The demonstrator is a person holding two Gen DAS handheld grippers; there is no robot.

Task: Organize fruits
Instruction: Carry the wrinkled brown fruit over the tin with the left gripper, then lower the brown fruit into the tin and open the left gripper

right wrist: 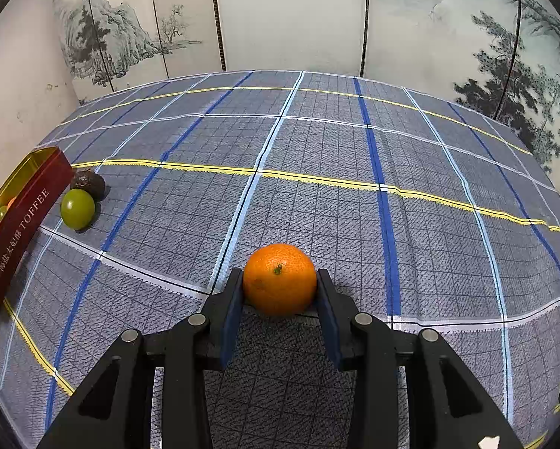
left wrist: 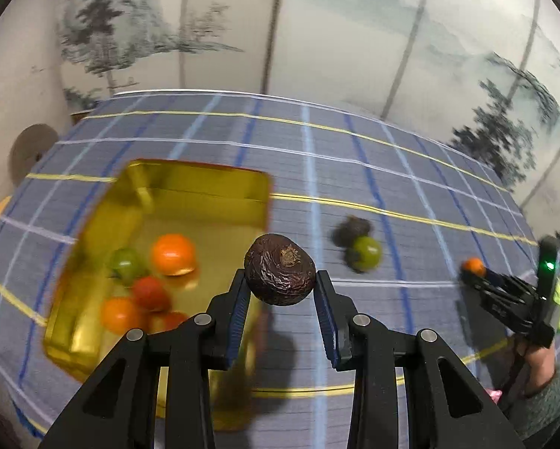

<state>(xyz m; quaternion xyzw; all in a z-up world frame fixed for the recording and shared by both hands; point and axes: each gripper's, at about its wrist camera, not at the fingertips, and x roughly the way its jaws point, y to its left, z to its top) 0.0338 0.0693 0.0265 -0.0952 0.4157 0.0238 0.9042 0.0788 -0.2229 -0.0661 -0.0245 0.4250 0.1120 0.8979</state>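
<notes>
Jaws of left gripper [left wrist: 280, 280] clamp wrinkled dark fruit [left wrist: 280, 270]; right gripper [right wrist: 280, 284] clamps orange [right wrist: 280, 279]

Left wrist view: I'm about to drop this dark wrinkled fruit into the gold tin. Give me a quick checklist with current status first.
1. Grip on the dark wrinkled round fruit: ok, the left tool is shut on it, with a pad on each side.
2. Fruit lifted off the blue checked tablecloth: ok, its shadow lies below it.
3. Fruit over the open gold rectangular tin: not ok, it hangs at the tin's right edge.
4. Room in the tin: ok, bare gold floor shows behind the fruits already inside.
5. Right tool out of the way: ok, it is shut on the orange mandarin far to the right.
6. Picture sharpness: not ok, the tin is blurred.
</notes>
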